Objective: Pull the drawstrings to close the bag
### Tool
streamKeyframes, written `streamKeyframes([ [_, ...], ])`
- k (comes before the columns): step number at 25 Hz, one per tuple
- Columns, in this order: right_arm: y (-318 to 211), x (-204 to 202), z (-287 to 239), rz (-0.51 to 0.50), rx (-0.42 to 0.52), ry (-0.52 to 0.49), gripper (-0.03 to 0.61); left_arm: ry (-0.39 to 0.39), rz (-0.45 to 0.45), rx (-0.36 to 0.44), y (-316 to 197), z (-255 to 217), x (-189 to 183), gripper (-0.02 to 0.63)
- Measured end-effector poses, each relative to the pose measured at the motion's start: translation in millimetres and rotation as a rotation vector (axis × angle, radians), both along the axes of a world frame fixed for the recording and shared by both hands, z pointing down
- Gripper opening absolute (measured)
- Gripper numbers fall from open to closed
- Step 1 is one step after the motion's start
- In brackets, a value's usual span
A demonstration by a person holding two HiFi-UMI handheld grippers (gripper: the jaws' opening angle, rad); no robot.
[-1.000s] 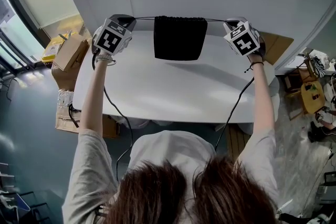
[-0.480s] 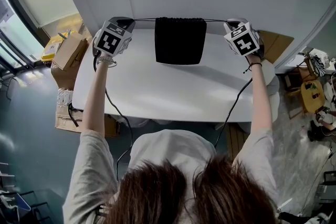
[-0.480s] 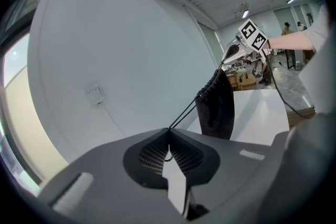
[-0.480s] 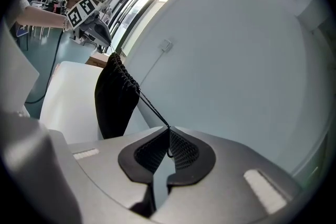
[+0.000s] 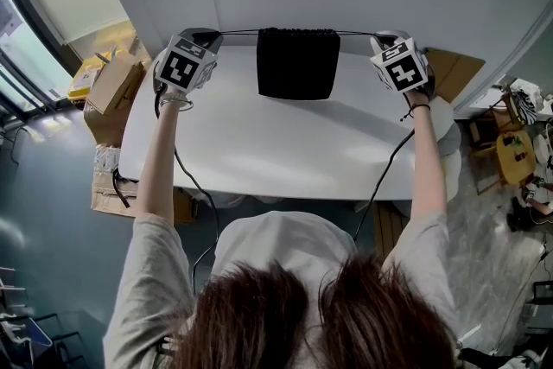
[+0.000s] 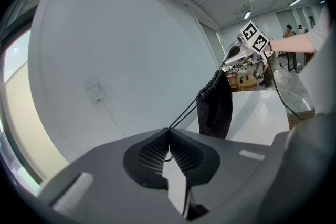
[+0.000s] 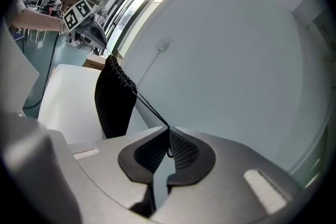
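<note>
White oval table point(image 5: 259, 151) fills mid-frame. Black fabric drawstring bag point(image 5: 298, 63) hangs at upper centre, mouth gathered. Left gripper point(image 6: 168, 138) and right gripper point(image 7: 169, 136) flank it about equally, each clamped on a thin black drawstring point(image 6: 185, 114). The strings run taut left to right.

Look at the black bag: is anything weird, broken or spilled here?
Only one funny thing: the black bag isn't lying down. It hangs over the white table from its drawstrings, pulled tight between the left gripper and the right gripper, and its top is scrunched up. Nothing looks spilled or broken.
</note>
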State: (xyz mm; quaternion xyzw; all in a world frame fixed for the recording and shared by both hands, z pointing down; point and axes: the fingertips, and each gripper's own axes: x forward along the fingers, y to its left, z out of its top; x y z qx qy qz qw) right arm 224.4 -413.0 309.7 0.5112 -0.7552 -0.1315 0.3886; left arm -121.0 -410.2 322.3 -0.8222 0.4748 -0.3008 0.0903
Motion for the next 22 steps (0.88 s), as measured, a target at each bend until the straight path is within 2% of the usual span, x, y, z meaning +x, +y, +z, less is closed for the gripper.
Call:
streamKeyframes([
  [22,-3.3,2.2,0.0,0.038,0.033,-0.039,0.02,0.044,-0.032,-0.002,-0.9,4.8,-8.6,0.002],
])
